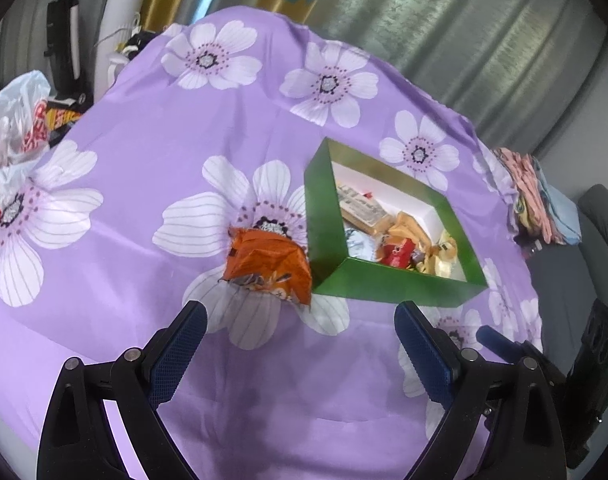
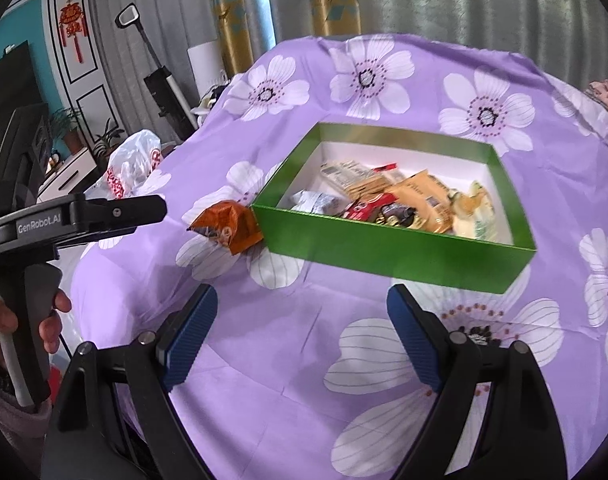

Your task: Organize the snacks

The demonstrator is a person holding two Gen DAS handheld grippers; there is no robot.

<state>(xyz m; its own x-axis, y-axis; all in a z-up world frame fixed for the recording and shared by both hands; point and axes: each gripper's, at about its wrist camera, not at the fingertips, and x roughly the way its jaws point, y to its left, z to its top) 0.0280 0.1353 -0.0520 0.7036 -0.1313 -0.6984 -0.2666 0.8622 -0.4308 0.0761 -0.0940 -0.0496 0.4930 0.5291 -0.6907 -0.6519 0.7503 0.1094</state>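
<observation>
- Your left gripper (image 1: 300, 326) hangs over the purple flowered cloth (image 1: 144, 152) with its jaws spread wide and nothing between them.
- Your right gripper (image 2: 302, 314) is the same: jaws well apart, empty, pointing at the green box (image 2: 391, 258).
- The orange snack packet (image 1: 266, 264) lies on the cloth at about 12 o'clock from your left fingertips, its right edge touching the box's outer wall.
- In the right wrist view that packet (image 2: 228, 226) sits at 10 o'clock, tight against the box's left corner.
- The box already holds a heap of wrapped snacks (image 2: 407, 200); this orange one looks like the only one outside it.
- Expect it to be light, crinkly and soft, likely slick foil that buckles under pressure.
- Take it across the puffed middle, or by the loose left edge, away from the box wall.
</observation>
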